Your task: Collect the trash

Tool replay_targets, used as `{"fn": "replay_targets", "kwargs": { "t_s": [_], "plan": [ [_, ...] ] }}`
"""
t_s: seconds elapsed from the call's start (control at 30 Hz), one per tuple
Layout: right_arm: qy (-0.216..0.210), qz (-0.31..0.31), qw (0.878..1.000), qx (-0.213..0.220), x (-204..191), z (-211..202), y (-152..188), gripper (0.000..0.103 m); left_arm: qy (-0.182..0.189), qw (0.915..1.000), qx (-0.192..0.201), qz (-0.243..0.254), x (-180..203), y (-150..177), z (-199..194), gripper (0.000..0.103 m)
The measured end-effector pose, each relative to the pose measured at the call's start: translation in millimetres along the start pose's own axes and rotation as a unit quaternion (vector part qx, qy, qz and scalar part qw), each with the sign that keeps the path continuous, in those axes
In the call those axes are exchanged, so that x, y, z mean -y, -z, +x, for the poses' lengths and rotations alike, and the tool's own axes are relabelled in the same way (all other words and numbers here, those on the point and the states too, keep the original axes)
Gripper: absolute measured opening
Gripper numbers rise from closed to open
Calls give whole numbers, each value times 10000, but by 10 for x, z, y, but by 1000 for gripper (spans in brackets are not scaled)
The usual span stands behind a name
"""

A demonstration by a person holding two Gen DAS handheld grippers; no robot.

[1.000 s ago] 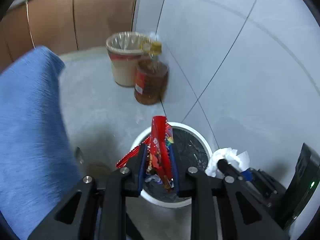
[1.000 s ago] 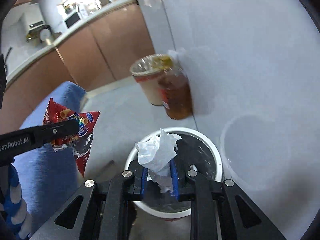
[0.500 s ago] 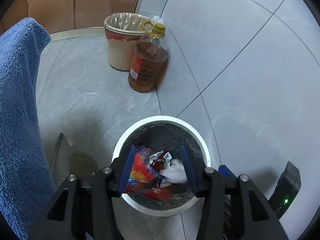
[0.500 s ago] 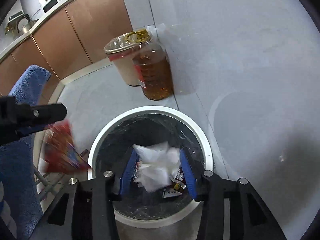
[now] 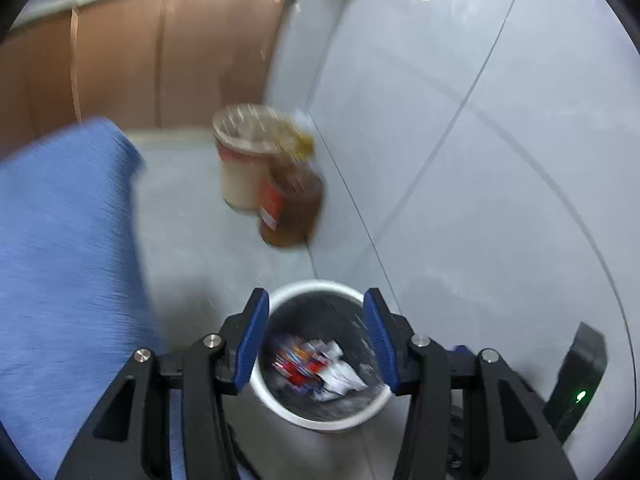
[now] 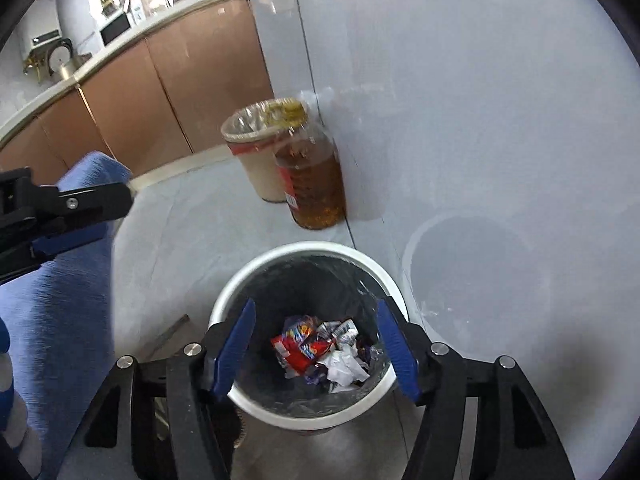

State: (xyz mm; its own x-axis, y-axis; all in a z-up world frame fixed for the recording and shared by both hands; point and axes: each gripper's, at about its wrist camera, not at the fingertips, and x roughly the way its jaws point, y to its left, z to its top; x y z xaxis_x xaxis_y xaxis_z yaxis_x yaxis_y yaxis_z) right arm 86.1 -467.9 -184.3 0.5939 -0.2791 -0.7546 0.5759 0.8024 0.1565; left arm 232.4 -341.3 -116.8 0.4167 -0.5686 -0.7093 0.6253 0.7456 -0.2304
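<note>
- Right wrist view looks steeply down into the white bin (image 6: pixel 394 280), which stands upright on the grey floor with its round mouth facing up and a dark liner inside.
- At the bottom of the bin lies the red snack wrapper (image 6: pixel 298 346), crumpled, with its long side running roughly from left to right in this view; it points no clear way.
- Just right of the wrapper, touching it, sits the crumpled white tissue (image 6: pixel 344 366), a ball with no long axis; a few other scraps lie around both.
- The right gripper (image 6: pixel 316 346) hangs over the mouth of the bin. Its jaws have just been opening and now stand wide with nothing between them; the trash seen in the gap lies far below on the bin's floor.
- The left gripper (image 5: pixel 316 340) also hovers above the bin, seen blurred in the left wrist view. Its jaws have just been opening too, stand fairly wide, and grip nothing.
- From the right wrist view the left gripper (image 6: pixel 86 216) shows at the left edge, above a blue fabric seat (image 6: pixel 60 320) and clear of the bin.
- Beyond the white bin, against the grey wall, stand a beige bin (image 6: pixel 256 160) with a clear liner and a large oil bottle (image 6: pixel 316 184), both upright and touching.
- Brown cabinets (image 6: pixel 180 80) run along the back.
</note>
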Motion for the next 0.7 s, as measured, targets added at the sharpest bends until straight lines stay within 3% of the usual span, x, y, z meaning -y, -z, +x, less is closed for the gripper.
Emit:
{"fn": "replay_targets", "kwargs": {
  "t_s": [0.1, 0.27, 0.37, 0.57, 0.7],
  "plan": [
    [-90, -117, 9995, 280, -162, -298, -58, 71, -354, 9980, 513, 65, -115, 27, -463, 47],
    [-275, -514, 9954, 765, -569, -804, -82, 83, -840, 9918, 962, 14, -374, 143, -1110, 47],
    [-387, -851, 9904, 1023, -864, -1067, -66, 90, -1345, 9835, 1211, 29, -550, 236, -1510, 58],
    [-640, -1462, 9771, 1406, -1399, -1430, 9, 102, -2053, 9640, 1691, 3, -819, 433, -2106, 68],
    [-768, -1676, 9706, 1548, -1603, -1551, 51, 103, -2495, 9497, 1894, -77, -1016, 579, -2424, 73]
  ]
}}
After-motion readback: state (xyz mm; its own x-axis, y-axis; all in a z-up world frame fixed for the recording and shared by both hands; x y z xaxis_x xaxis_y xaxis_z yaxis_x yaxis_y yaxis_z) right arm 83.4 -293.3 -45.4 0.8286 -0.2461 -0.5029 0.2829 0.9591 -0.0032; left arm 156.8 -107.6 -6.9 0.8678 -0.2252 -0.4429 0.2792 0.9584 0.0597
